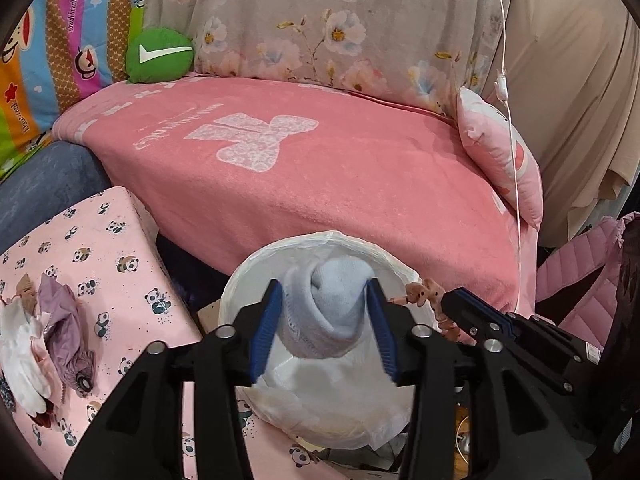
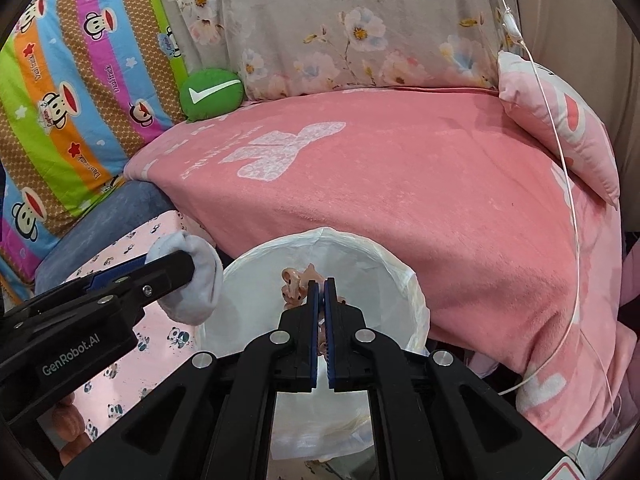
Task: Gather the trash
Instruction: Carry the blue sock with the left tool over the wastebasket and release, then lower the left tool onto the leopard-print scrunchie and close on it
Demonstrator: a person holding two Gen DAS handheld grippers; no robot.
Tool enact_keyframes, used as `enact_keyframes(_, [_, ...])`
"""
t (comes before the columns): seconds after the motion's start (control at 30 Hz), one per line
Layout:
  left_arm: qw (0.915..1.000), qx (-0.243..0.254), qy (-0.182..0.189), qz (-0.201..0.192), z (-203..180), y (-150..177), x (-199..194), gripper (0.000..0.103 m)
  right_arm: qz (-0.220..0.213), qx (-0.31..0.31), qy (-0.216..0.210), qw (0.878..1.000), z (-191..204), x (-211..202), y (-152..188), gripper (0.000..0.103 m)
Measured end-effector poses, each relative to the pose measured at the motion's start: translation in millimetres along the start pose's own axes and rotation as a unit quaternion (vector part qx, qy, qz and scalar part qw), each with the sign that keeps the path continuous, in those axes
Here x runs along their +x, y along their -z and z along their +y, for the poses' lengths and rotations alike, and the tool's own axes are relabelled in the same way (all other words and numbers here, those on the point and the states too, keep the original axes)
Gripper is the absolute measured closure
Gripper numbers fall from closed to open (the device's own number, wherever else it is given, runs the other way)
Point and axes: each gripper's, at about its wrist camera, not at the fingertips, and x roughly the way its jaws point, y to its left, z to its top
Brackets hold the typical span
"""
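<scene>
A pale blue rolled sock [image 1: 320,312] sits between the blue pads of my left gripper [image 1: 324,286], right over the white-lined bin [image 1: 332,237]. The jaws stand apart around the sock and do not visibly squeeze it; its lower end is blurred. In the right wrist view the same sock [image 2: 196,280] bulges past the left gripper [image 2: 180,260] at the bin's left rim [image 2: 320,233]. My right gripper [image 2: 320,282] is shut on a small pink-brown scrap [image 2: 294,280], held above the bin's opening. From the left wrist view that scrap [image 1: 424,292] shows at the right gripper's tip [image 1: 450,302].
A sofa under a pink blanket [image 1: 320,168] rises behind the bin. To the left, a panda-print surface [image 1: 120,264] carries a purple crumpled item [image 1: 68,320] and white tissue [image 1: 20,344]. A white cable [image 2: 572,220] hangs at right beside a pink pillow [image 2: 560,120].
</scene>
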Motion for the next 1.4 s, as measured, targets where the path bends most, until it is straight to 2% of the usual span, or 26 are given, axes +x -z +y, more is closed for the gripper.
enact_keyframes(0.07, [0.9999,-0.001,-0.009,-0.01,-0.7,-1.1,0.2,0.034,0.0,0.003,0.003,1.0,-0.9,1.2,0.2,0.095])
enact_keyframes(0.13, [0.9999,-0.001,-0.01,-0.014,-0.2,-2.1,-0.7,0.031,0.001,0.005,0.006,1.0,-2.0,2.3,1.5,0.087])
enact_keyframes(0.23, [0.9998,-0.006,-0.012,-0.015,4.1,-3.2,-0.9,0.03,-0.002,0.009,0.009,1.0,-2.6,0.3,1.2,0.078])
enact_keyframes(0.43, [0.9994,-0.021,-0.023,-0.015,14.4,-1.2,-3.4,0.03,-0.009,0.005,0.013,1.0,3.7,-5.6,0.8,0.066])
enact_keyframes(0.63, [0.9983,-0.03,-0.046,-0.021,28.2,4.8,-14.8,0.03,-0.003,-0.011,0.005,1.0,20.9,-6.1,3.9,0.062])
enact_keyframes(0.87, [0.9941,-0.06,-0.086,-0.027,62.9,12.3,-34.9,0.03,0.004,-0.038,-0.016,0.999,54.7,-7.5,10.7,0.058])
enact_keyframes(1.23, [0.9804,-0.111,-0.158,-0.039,134.1,33.9,-80.4,0.029,0.021,-0.093,-0.074,0.993,136.9,-8.1,25.5,0.057])
enact_keyframes(1.4, [0.9713,-0.143,-0.185,-0.042,174.9,48.2,-101.1,0.029,0.029,-0.115,-0.103,0.988,175.0,-8.7,33.5,0.058])
